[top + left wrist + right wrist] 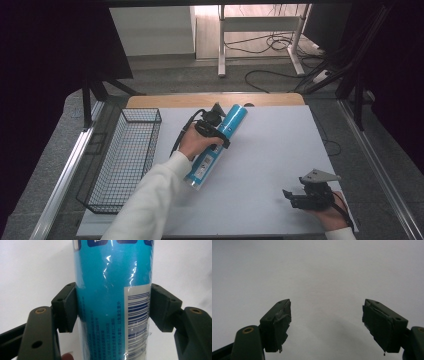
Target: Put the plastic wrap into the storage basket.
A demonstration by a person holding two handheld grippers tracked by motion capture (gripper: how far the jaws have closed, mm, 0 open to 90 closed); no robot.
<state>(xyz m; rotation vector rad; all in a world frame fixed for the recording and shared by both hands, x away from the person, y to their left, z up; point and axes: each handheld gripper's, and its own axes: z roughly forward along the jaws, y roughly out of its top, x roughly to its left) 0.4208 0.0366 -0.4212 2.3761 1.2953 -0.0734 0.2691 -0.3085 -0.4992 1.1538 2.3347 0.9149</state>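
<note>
Left gripper (216, 126): black two-jaw tool with brass-coloured pivot pins, small screw holes in its blocky pads (65, 305), and a black cable trailing behind. Right gripper (296, 196): same black build, topped by a grey three-cornered plate. Both arms wear white sleeves (150, 200).

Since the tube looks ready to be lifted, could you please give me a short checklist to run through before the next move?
1. Left tongs straddle the blue plastic-wrapped cylindrical tube, pads against both sides: ok.
2. Grip firm enough to lift: cannot tell.
3. Grip near the tube's middle, for balance: ok.
4. Black wire mesh basket beside the tube holds nothing: ok.
5. Right tongs open, apart from the tube: ok.
6. White table sheet bare between tube and basket: ok.
</note>
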